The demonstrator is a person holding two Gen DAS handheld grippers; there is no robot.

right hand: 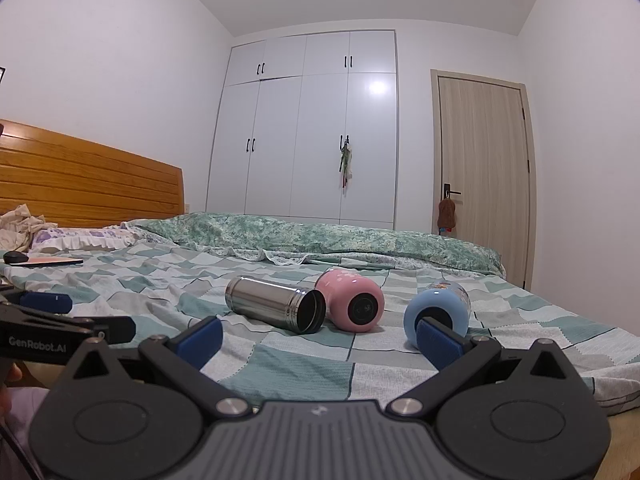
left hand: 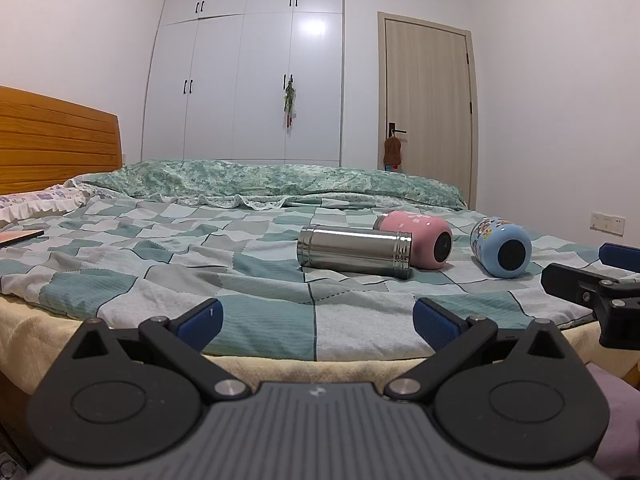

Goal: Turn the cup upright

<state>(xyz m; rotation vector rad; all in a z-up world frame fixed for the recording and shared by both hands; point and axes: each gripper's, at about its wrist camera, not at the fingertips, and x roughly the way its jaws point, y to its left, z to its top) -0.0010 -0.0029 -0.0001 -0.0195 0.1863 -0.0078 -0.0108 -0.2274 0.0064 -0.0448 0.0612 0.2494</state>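
Three cups lie on their sides on the bed's checkered sheet: a steel cup (left hand: 354, 252) (right hand: 276, 305), a pink cup (left hand: 416, 238) (right hand: 352, 300) right behind it, and a blue cartoon cup (left hand: 500, 246) (right hand: 438, 308) to the right. The steel cup's open mouth faces the right wrist view. My left gripper (left hand: 318, 326) is open and empty at the bed's near edge, short of the cups. My right gripper (right hand: 320, 338) is open and empty, its right fingertip (right hand: 434, 340) in front of the blue cup. The right gripper also shows at the left wrist view's right edge (left hand: 600, 280).
A folded green quilt (left hand: 260, 180) lies across the far side of the bed. A wooden headboard (left hand: 52, 144), a pillow (right hand: 84, 238) and a flat book (right hand: 52, 261) are at the left. White wardrobe (left hand: 248, 72) and a door (left hand: 426, 108) stand behind.
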